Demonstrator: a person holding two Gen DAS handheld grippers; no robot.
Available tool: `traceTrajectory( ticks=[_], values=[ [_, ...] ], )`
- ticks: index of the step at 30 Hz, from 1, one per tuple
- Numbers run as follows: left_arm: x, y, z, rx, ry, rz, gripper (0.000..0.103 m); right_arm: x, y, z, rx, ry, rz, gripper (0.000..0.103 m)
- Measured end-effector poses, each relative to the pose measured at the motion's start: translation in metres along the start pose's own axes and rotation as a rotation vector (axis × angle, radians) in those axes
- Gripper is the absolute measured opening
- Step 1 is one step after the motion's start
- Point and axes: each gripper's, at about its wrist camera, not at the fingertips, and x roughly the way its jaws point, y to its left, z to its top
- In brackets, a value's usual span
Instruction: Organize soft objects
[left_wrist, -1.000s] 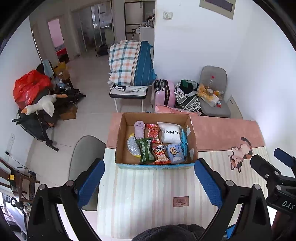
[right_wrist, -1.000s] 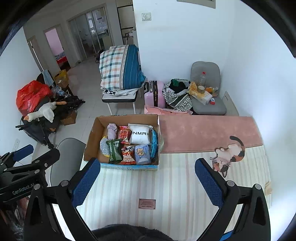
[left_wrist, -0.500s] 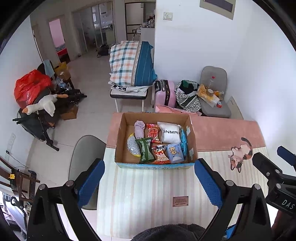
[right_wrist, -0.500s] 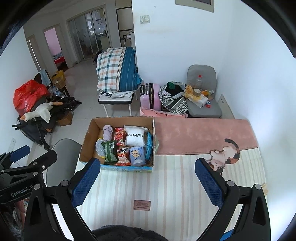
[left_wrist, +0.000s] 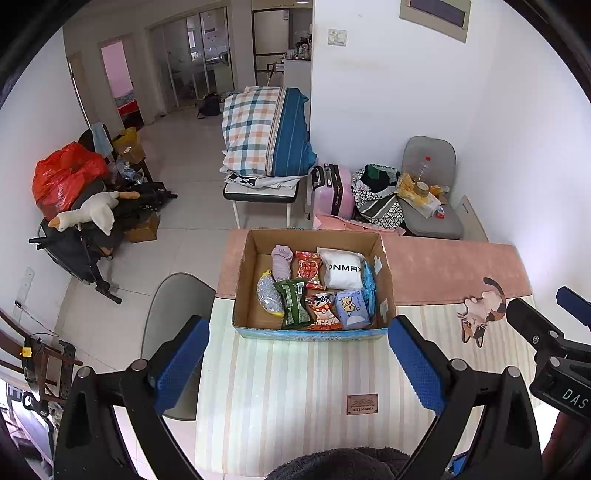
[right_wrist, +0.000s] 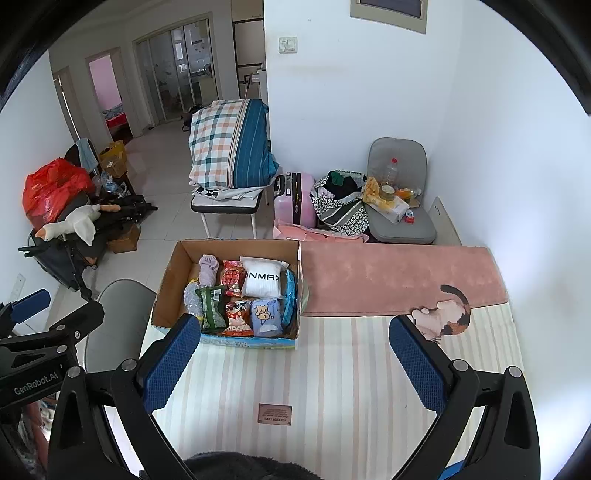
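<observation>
A cardboard box (left_wrist: 243, 280) stands on a striped cloth on the table (left_wrist: 295, 387); it also shows in the right wrist view (right_wrist: 168, 288). It holds several soft packs: a white pouch (left_wrist: 341, 273), a green snack bag (left_wrist: 293, 302), a blue cartoon pack (left_wrist: 351, 304), a lilac sock roll (left_wrist: 281, 260). My left gripper (left_wrist: 299, 363) is open and empty, held above the cloth in front of the box. My right gripper (right_wrist: 291, 363) is open and empty, to the right of the box.
A cat-shaped soft mat (right_wrist: 445, 314) lies on the table's right side beside a pink cloth (right_wrist: 399, 280). A grey chair (left_wrist: 173, 314) stands left of the table. Beyond are a plaid pillow (left_wrist: 266, 133), a pink suitcase (left_wrist: 330, 192) and a toy goose (left_wrist: 86, 214).
The right gripper has drifted back and right, so the box sits further left in its view. The left gripper has barely moved.
</observation>
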Motion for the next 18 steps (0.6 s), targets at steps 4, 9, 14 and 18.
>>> traceTrajectory(
  ticks=[4, 9, 14, 18],
  values=[
    [-0.003, 0.0005, 0.0024, -0.004, -0.004, 0.001, 0.099, -0.0027, -0.0024, 0.0025, 0.001, -0.002, -0.001, 0.103],
    [-0.003, 0.0006, 0.0024, -0.004, -0.003, 0.002, 0.099, -0.003, -0.0035, 0.0044, -0.001, -0.006, -0.002, 0.103],
    [-0.0041, 0.0003, 0.0023, -0.005, -0.005, 0.002, 0.099, -0.0051, -0.0042, 0.0042, 0.0, -0.005, -0.001, 0.103],
    [-0.0038, 0.0003, 0.0037, -0.005, -0.004, 0.003, 0.099, -0.0052, -0.0047, 0.0041, 0.0, -0.005, 0.0, 0.103]
  ],
)
